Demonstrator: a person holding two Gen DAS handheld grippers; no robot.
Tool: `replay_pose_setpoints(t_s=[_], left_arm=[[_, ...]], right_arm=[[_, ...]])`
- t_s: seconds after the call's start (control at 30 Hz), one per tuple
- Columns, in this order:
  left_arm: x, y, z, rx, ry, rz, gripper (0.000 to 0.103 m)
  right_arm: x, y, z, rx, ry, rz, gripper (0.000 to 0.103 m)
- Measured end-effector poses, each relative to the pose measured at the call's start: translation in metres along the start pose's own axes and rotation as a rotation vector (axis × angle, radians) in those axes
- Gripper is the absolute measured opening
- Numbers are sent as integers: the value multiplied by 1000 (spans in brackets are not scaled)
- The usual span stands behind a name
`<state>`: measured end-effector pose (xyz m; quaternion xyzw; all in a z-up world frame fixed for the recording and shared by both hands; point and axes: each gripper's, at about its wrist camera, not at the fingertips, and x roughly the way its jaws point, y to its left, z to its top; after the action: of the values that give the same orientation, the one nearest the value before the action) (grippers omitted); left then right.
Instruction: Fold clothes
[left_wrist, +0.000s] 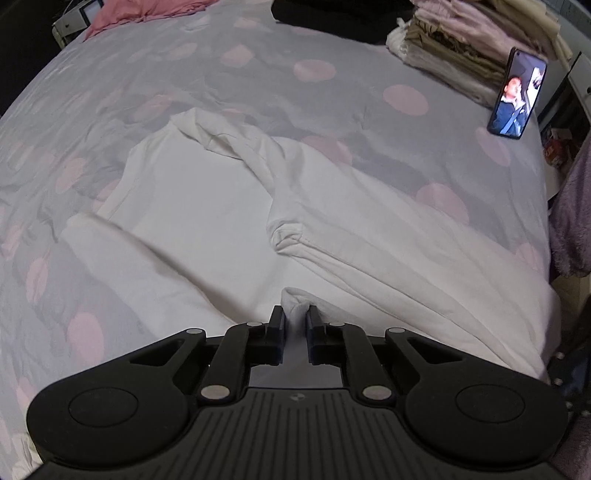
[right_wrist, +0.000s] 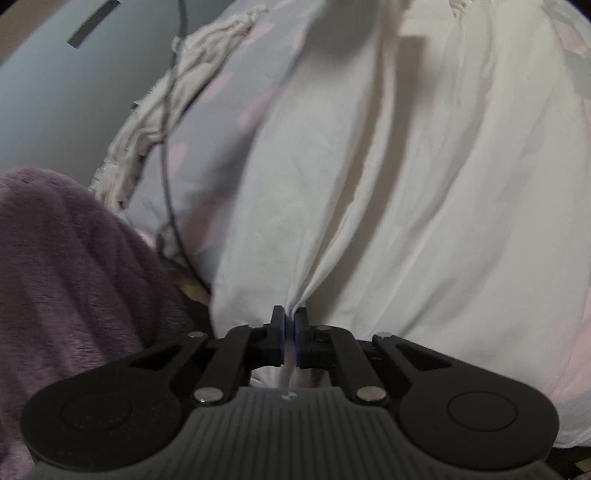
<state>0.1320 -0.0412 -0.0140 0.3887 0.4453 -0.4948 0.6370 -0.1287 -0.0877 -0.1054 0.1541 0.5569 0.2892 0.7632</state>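
left wrist: steeply down over bed (left_wrist: 258, 74) | right wrist: close-up | shared: white garment (left_wrist: 207, 206)

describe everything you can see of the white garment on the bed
The white garment is a long-sleeved top of soft, cotton-looking cloth, spread across the grey bedspread with pink dots. One sleeve is folded across the body, its cuff bunched near the middle; the other trails along the left side. Its cloth is creased. The left gripper and right gripper each have their jaws pinched shut on a tuft of its near edge.
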Motion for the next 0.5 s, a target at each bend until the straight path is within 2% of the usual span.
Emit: replay_pose_setpoints(t_s=[0.2,0.37,0.5], left_arm=[[51,3,5,-41,59,18,10],[69,11,-4,-79,14,0,12],[63,15,-3,-71,-23,-9,10]], right_arm=[[9,-19,4,107,36,-15,6],[10,-15,6,82,48,-27,6],[6,-15,6,77,47,-13,6]])
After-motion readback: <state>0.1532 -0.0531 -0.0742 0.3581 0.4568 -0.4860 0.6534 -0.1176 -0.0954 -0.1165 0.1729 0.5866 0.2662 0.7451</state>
